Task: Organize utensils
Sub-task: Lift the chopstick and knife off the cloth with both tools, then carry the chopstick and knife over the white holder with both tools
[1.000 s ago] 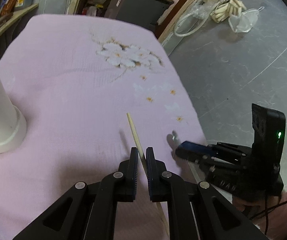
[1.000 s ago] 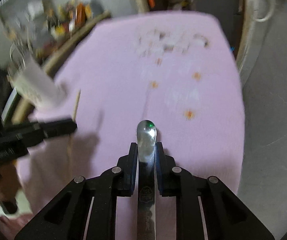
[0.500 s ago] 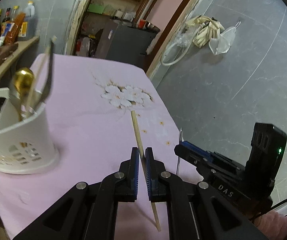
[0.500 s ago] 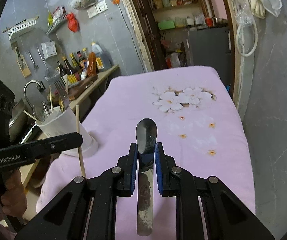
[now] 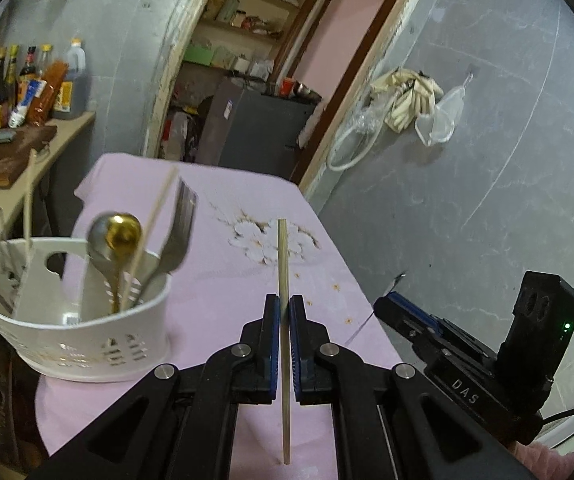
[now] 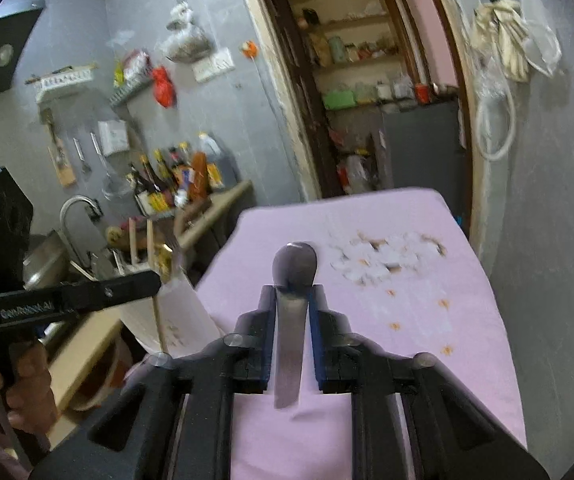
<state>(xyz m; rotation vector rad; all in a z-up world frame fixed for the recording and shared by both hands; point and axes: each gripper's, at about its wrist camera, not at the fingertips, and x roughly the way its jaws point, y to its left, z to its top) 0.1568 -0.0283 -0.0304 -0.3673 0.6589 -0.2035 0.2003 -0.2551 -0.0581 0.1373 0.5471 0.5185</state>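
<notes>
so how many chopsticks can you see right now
3: one chopstick clamped upright in the left claw, two standing in the white caddy, a slanted one and one at its far left. More may be hidden inside.

Left wrist camera peers forward and slightly down along its own black fingers, close above the pink flowered tablecloth (image 5: 215, 280). Right wrist camera does likewise beside it. Both share that cloth, the white slotted utensil holder (image 5: 67, 336), and the far pantry doorway (image 6: 367, 100).
</notes>
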